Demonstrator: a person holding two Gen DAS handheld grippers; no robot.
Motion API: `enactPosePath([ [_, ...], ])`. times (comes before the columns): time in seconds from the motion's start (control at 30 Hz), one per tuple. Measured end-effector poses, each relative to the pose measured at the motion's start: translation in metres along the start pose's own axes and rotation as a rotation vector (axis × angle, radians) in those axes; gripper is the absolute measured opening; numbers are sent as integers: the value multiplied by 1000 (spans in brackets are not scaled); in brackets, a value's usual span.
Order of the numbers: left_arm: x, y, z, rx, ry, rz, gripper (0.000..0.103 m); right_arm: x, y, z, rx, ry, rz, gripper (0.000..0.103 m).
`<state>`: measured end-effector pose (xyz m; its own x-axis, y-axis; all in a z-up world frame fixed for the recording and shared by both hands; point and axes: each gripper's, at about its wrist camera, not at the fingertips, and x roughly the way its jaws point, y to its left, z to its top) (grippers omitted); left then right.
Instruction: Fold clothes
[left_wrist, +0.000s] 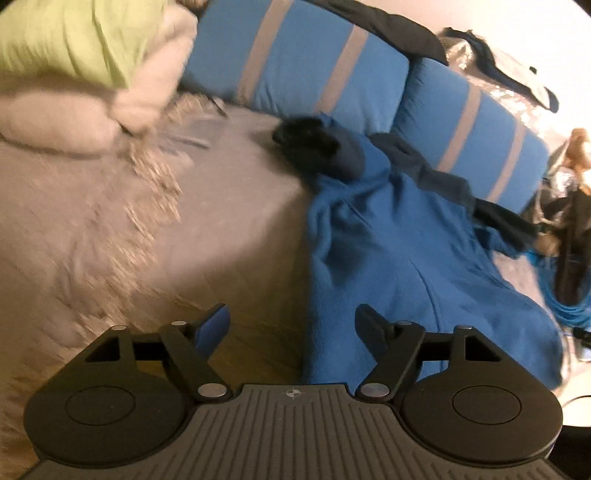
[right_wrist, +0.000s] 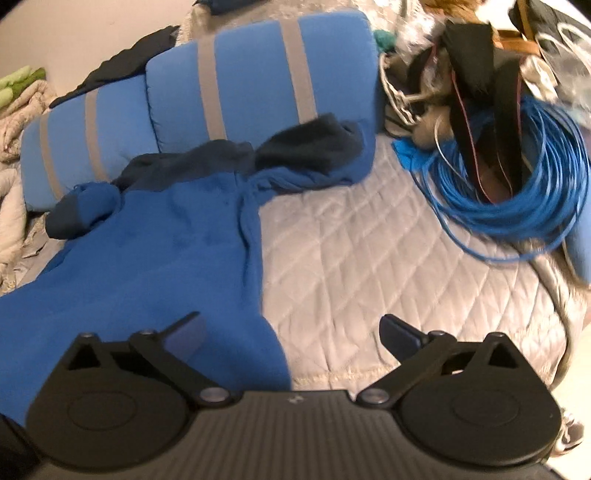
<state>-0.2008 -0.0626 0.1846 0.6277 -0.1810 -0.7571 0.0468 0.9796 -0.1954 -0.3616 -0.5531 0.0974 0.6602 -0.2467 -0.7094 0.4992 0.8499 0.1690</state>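
- Left wrist view: left claw (left_wrist: 290, 328), jaws wide apart and empty, above the bed cover (left_wrist: 229, 206); blue shirt (left_wrist: 399, 251) lies ahead and rightward, its edge near the right finger.
- Right wrist view: right claw (right_wrist: 293, 332), spread and empty; shirt (right_wrist: 155, 251) lies ahead-left beneath the left finger, collar against the striped pillows (right_wrist: 255, 77).

no readable text, labels or numbers
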Motion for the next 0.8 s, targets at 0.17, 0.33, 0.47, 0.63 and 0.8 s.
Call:
enactPosePath([
  [0.17,-13,-12,18,23,-28,88,75,-4,32,25,-191,-40,-44,103],
  [0.33,-25,-33,35,148,-99,50,75,-23,48,59,-261,-65,-16,103],
  [0.47,-46,-49,55,190,-170,19,75,-48,54,88,-289,-108,10,103],
  [0.63,-78,-63,85,237,-236,-43,75,-83,59,117,-311,-244,-45,103],
  [0.8,-105,-72,117,308,-209,-150,75,-121,51,147,-288,-342,-35,103],
])
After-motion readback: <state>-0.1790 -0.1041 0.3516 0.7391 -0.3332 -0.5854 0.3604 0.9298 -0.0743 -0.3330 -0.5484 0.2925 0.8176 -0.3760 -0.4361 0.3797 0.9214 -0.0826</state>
